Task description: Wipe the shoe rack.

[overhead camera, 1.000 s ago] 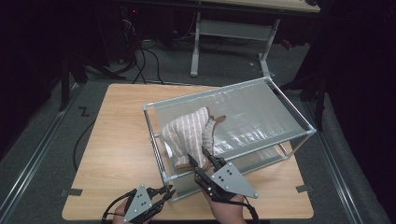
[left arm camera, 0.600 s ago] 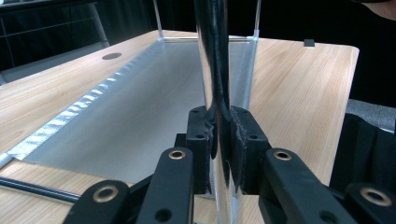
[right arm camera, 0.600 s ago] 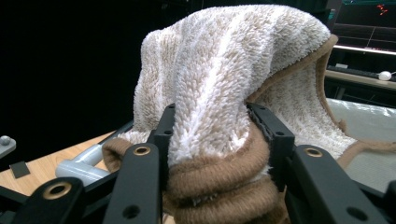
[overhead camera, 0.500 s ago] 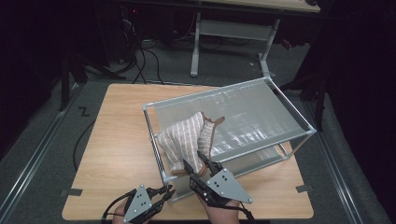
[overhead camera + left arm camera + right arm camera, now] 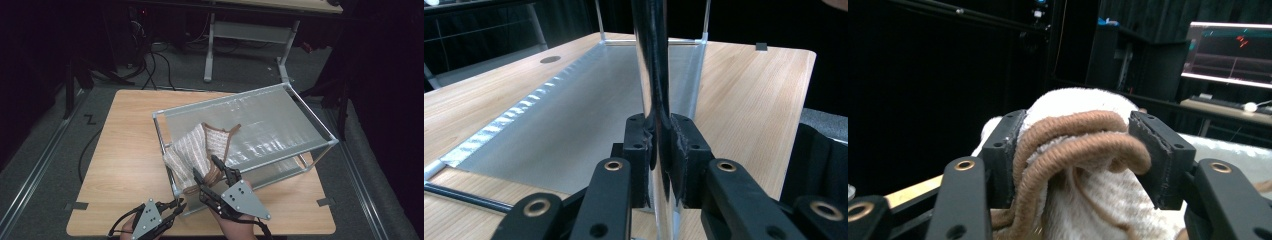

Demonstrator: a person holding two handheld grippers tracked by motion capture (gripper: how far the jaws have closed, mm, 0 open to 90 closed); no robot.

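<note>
High view | right gripper (image 5: 212,172) jaws clamping bag (image 5: 192,152), drawn nearer | left gripper (image 5: 176,204) clamping frame post (image 5: 653,75)

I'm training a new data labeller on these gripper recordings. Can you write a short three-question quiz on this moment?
1. True or false: the left gripper is shut on an upright metal post of the rack.
2. What does the right gripper hold? A) a loose cable B) the brown-trimmed cloth C) a rack bar
3. In the high view, where does the cloth lie: draped over the rack's near left corner, or flat on the bare tabletop?

Key
1. True: both pads press the post.
2. B: its brown cords run between the jaws.
3. Draped over the rack's near left corner.
</note>
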